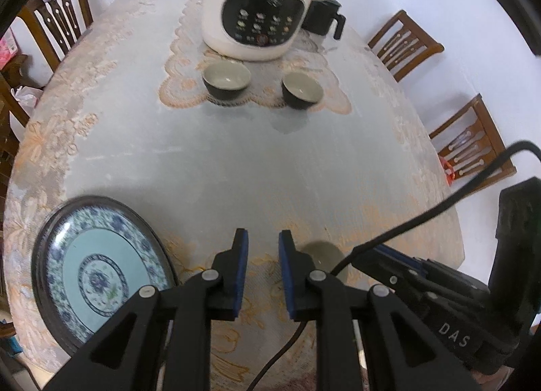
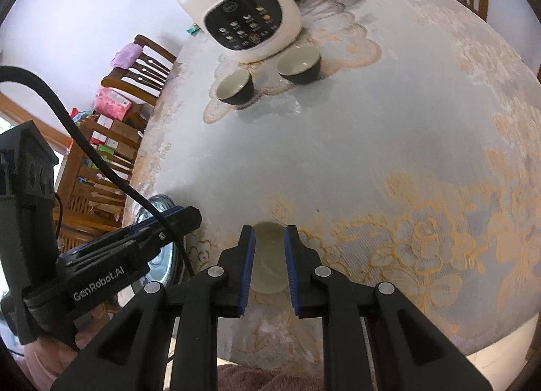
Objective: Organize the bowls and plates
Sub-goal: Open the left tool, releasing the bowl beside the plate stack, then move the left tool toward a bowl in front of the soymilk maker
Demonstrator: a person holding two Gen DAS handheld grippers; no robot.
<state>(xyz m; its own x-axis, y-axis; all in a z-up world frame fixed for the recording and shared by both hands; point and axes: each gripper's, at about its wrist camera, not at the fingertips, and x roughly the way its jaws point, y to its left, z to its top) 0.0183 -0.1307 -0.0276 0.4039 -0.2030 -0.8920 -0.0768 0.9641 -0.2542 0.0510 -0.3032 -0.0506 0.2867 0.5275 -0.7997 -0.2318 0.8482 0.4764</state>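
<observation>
Left wrist cam: we look down along our left gripper (image 1: 263, 272) from the near table edge, facing the white kettle (image 1: 260, 5) far across. Right wrist cam: same direction, tilted, sitting just right of it, close above the tablecloth (image 2: 372, 140). Both views share the kettle, the two dark bowls (image 1: 226, 81) before it, the blue patterned plate (image 1: 98, 272) and each other's gripper.
</observation>
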